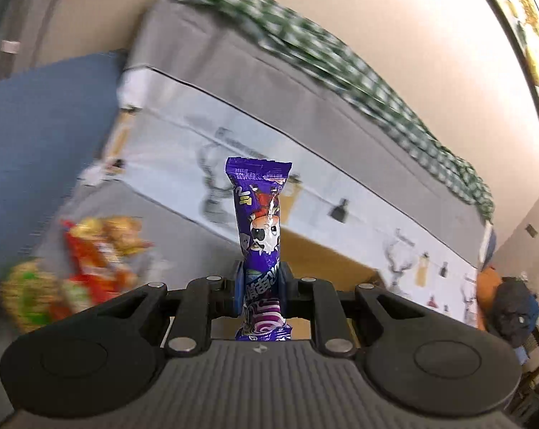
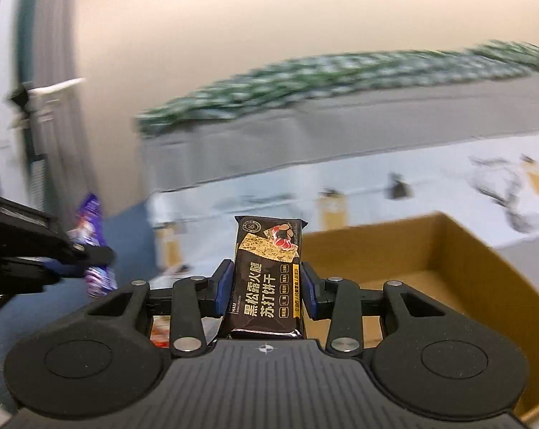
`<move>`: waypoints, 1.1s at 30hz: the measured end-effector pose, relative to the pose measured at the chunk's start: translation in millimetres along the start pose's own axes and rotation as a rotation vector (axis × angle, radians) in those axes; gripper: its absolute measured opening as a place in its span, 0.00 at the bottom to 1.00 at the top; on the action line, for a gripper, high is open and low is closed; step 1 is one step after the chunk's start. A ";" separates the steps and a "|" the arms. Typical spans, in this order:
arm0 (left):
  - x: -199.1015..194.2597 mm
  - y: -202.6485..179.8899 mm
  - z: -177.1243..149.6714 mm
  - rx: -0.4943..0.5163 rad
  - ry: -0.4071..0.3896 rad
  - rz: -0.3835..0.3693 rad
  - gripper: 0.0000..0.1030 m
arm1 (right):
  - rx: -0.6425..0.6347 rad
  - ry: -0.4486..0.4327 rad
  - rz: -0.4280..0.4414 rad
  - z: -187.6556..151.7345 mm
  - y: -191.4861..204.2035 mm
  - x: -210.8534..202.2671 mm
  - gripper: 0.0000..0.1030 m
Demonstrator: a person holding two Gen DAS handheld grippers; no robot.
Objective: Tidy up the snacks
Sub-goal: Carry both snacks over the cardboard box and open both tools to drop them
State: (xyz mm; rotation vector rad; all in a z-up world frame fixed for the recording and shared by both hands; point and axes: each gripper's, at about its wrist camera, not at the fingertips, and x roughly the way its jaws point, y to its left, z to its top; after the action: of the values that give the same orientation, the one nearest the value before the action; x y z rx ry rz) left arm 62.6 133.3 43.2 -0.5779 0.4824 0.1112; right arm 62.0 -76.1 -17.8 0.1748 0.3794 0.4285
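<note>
- Fingers first: the left gripper (image 1: 261, 284) has its 2 blue pads pinched narrow on a purple snack packet (image 1: 260, 228), which stands upright out of the jaws with its crimped top end free.
- Blue pads of the right gripper (image 2: 265, 286) are closed at a middling width on a dark cracker packet (image 2: 267, 279), also held upright, its printed face toward the camera.
- Landmark: the cardboard box (image 2: 448, 250), open-topped, and bare in the part that shows.
- Seen from the right wrist, the cracker packet sits in front of the box's near left corner, short of the opening; the left gripper with its purple packet is well to the left of the box.
- Seen from the left wrist, a corner of the box shows just behind the purple packet, and a loose heap of red and green snack bags (image 1: 76, 271) lies well left of the box on the grey cover.
- Step in hand, as I judge it: both packets are lifted and in carry toward the box; neither is in it yet.
- Next move calls for bringing each packet over the box opening, lowering it inside, then spreading the pads; taking the 2 hands in turn would avoid a clash over the opening.
</note>
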 end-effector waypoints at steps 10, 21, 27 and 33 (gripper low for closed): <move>65.9 -90.0 -25.1 0.096 0.079 -0.102 0.19 | 0.157 -0.009 -0.219 6.2 -86.2 4.4 0.40; 82.1 -126.8 -35.6 0.143 0.096 -0.140 0.19 | 0.192 -0.018 -0.243 5.9 -104.0 1.6 0.40; 79.8 -132.4 -32.6 0.168 0.099 -0.159 0.20 | 0.186 -0.023 -0.251 4.0 -100.9 -0.3 0.40; 64.7 -133.7 -30.2 0.230 0.077 -0.140 0.52 | 0.153 -0.016 -0.302 2.0 -94.6 2.2 0.66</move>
State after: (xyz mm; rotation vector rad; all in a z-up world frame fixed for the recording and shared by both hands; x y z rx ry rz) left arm 138.6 3.0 57.5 -0.3895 0.5197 -0.1000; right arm 99.8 -160.1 -39.8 0.2650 0.4158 0.0998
